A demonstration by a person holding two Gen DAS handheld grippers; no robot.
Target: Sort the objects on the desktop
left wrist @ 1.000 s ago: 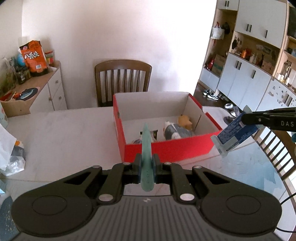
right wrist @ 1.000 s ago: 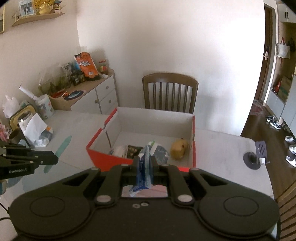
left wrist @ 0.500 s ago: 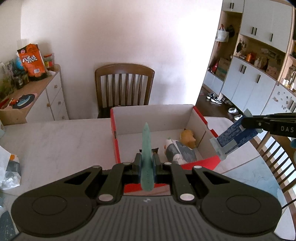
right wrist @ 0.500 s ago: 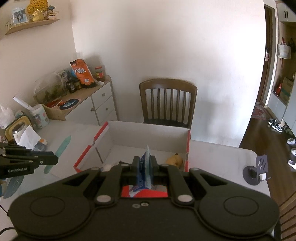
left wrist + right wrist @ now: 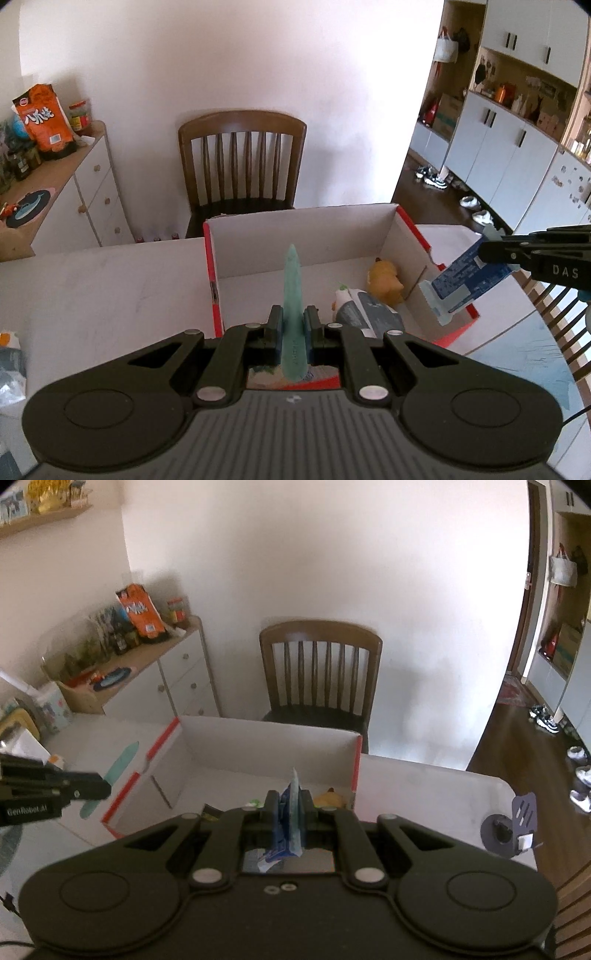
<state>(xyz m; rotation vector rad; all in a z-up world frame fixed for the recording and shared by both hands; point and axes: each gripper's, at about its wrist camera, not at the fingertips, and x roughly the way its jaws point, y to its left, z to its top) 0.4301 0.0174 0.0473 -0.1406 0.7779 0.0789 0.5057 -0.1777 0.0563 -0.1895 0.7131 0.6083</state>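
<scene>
Table (image 5: 110,280): white marble-look top, pale streaks. Directly on it:
- Box (image 5: 369,236): open cardboard, red outside, white inside; approx centre, nr far edge.
- Phone stand (image 5: 517,823): dark, small, on round base; R side, well apart from box.
- Crumpled plastic/paper (image 5: 11,365): L edge, partly out of view, contents unclear.
- Teal-patterned mat (image 5: 517,358): near R corner, partly seen.

The open-topped red cardboard box (image 5: 436,254) has bare white floor at its left half; a yellow plush toy (image 5: 384,280) and grey pouch (image 5: 365,314) crowd its right.
</scene>
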